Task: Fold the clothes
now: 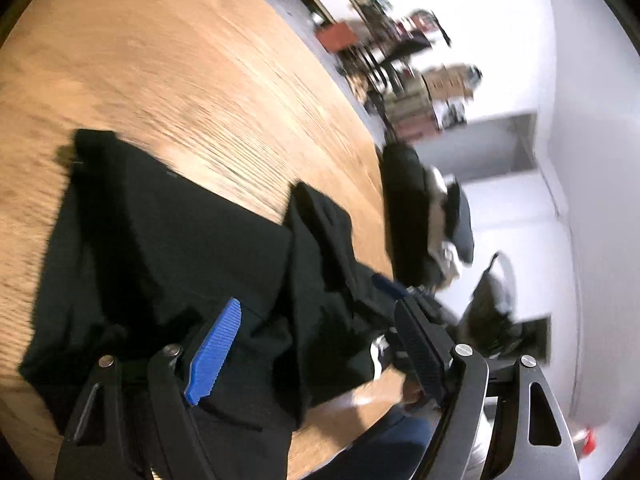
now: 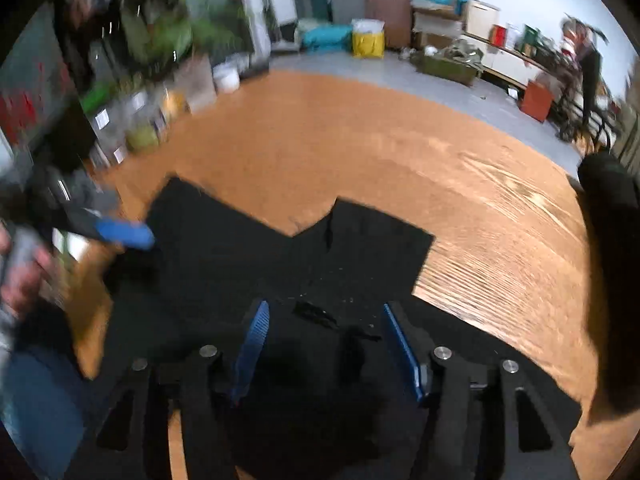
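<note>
Hovering over the black garment [image 2: 248, 248], we hold both grippers [image 2: 326, 344] [image 1: 316, 344] spread, empty; it stretches ahead.

The black garment [image 2: 280, 264] lies spread flat on the wooden tabletop [image 2: 360, 140], filling the lower centre of the right wrist view. Its far edge forms two angular flaps with a V-shaped notch between them. In the left wrist view the garment [image 1: 168, 240] occupies the lower left, wrinkled toward the near edge.
</note>
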